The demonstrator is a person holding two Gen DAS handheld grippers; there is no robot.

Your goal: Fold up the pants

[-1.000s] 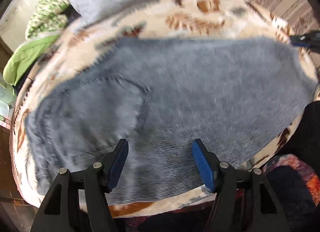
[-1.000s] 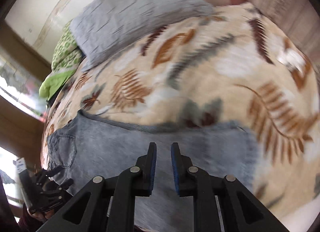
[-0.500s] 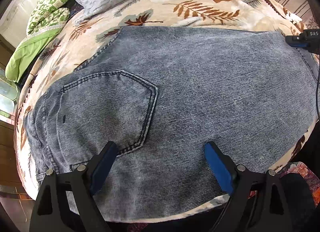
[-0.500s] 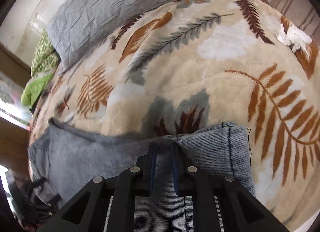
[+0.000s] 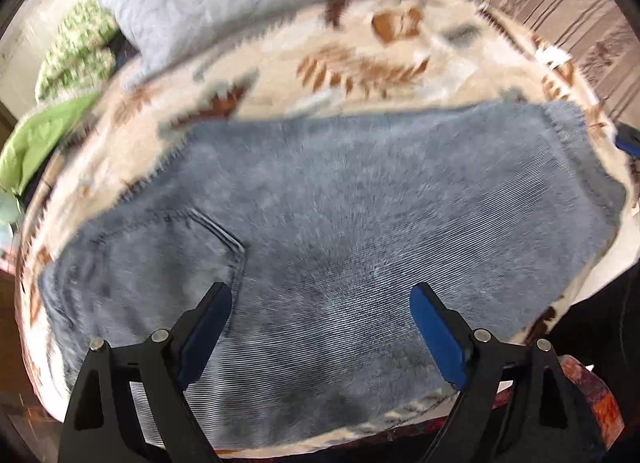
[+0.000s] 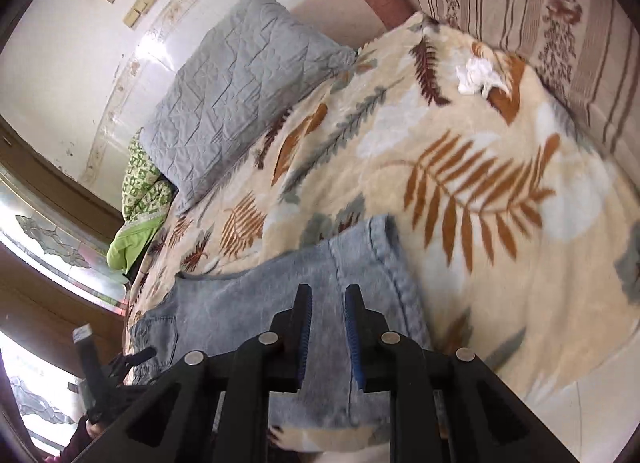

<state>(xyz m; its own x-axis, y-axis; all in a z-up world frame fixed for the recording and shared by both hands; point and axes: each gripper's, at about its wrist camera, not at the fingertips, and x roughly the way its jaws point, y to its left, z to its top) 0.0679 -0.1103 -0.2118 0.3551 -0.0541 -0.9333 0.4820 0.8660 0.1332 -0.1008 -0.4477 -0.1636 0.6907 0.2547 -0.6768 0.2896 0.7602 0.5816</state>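
Observation:
Blue-grey jeans point(image 5: 340, 203) lie flat across a leaf-print blanket point(image 6: 480, 183), folded leg on leg, back pocket point(image 5: 160, 255) up. My left gripper point(image 5: 320, 295) hovers over the seat end, jaws wide open and empty. In the right wrist view it shows as a black frame point(image 6: 100, 383) at the lower left, held by a hand. My right gripper point(image 6: 327, 295) hangs over the hem end point(image 6: 388, 247). Its jaws are opening from a narrow gap, and I see no cloth pinched between them. Its blue tip point(image 5: 628, 141) peeks in beside the hem corner.
A grey quilted pillow point(image 6: 240, 91) leans at the head of the bed, with green patterned bedding point(image 6: 140, 191) beside it. A striped cushion point(image 6: 520, 3) lines the far side. A crumpled white tissue point(image 6: 476, 73) lies on the blanket. The bed edge runs below both grippers.
The left jaws spread wider a second ago, and that gripper has since shifted over the jeans. The right gripper drew back from the hem and rolled, so more wall and pillow show.

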